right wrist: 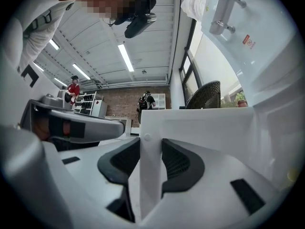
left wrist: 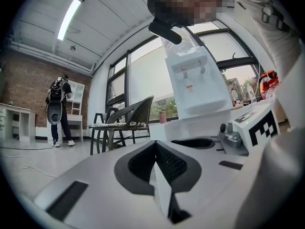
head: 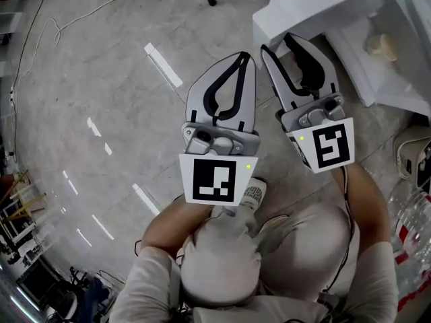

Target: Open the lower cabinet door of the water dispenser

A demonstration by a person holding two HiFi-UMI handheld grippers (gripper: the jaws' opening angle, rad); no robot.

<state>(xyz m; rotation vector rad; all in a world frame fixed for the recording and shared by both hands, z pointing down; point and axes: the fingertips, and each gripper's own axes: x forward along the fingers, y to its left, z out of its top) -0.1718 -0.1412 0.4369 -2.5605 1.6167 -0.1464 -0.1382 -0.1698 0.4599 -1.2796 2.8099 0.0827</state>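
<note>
Plainly, the right gripper is clamped on the free edge of the cabinet door. That edge runs upright between its jaws, and the panel stretches right toward the water dispenser. The left gripper, clenched on nothing, sits just left, clear of the door.

1. The lower cabinet door, clamped in the right claw, hid the base of the water dispenser.
2. A pale object inside the cabinet was too blurred to name.
3. The water bottles were cut off at the right edge.
4. The print on the sticker was too small to read.
</note>
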